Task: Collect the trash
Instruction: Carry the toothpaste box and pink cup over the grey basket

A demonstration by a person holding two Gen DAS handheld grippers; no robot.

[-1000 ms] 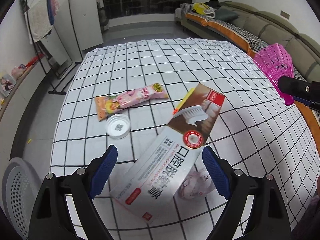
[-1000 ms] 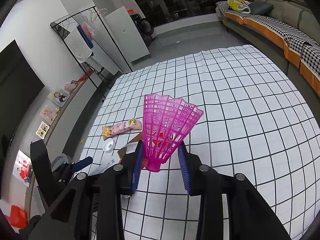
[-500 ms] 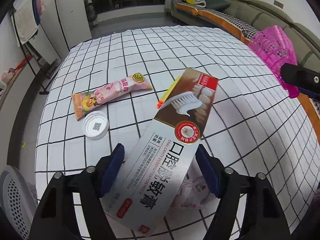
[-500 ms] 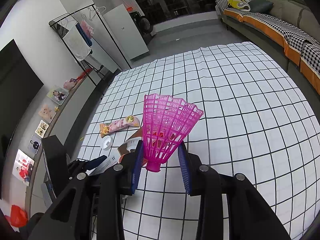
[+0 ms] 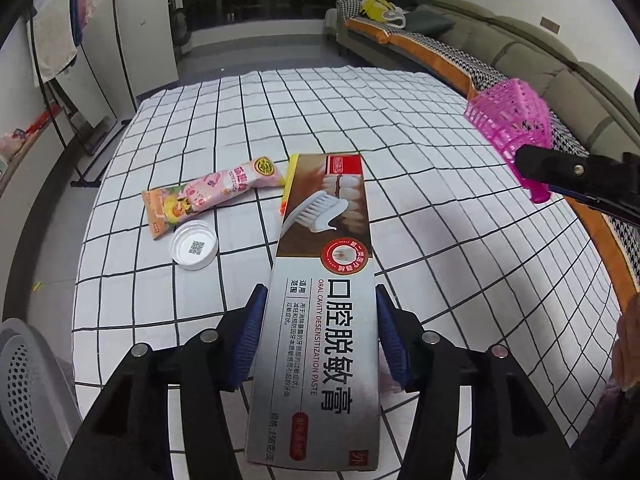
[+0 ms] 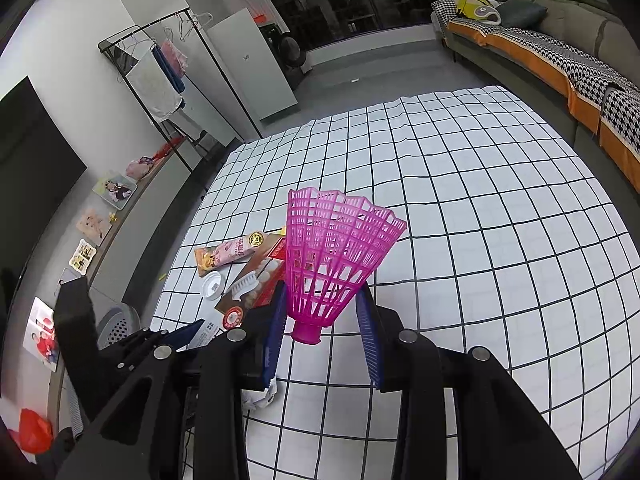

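My left gripper (image 5: 318, 332) is shut on a long silver and brown toothpaste box (image 5: 320, 304), held lengthwise above the checked tablecloth (image 5: 420, 128). My right gripper (image 6: 322, 320) is shut on a pink plastic shuttlecock (image 6: 334, 256), held above the table; the shuttlecock also shows at the right of the left wrist view (image 5: 516, 136). A pink snack wrapper (image 5: 212, 194) and a white round lid (image 5: 194, 245) lie on the cloth left of the box. A crumpled white wrapper (image 6: 262, 394) lies under the grippers.
A grey perforated bin (image 5: 28, 396) stands off the table's near left corner. A sofa (image 5: 520, 60) runs along the right. A clothes rack (image 6: 160, 80) and a white cabinet (image 6: 256, 68) stand beyond the table's far left.
My left gripper closed on the toothpaste box and lifted it; the box turned to point straight ahead. The right gripper kept its hold on the shuttlecock, nearly still.
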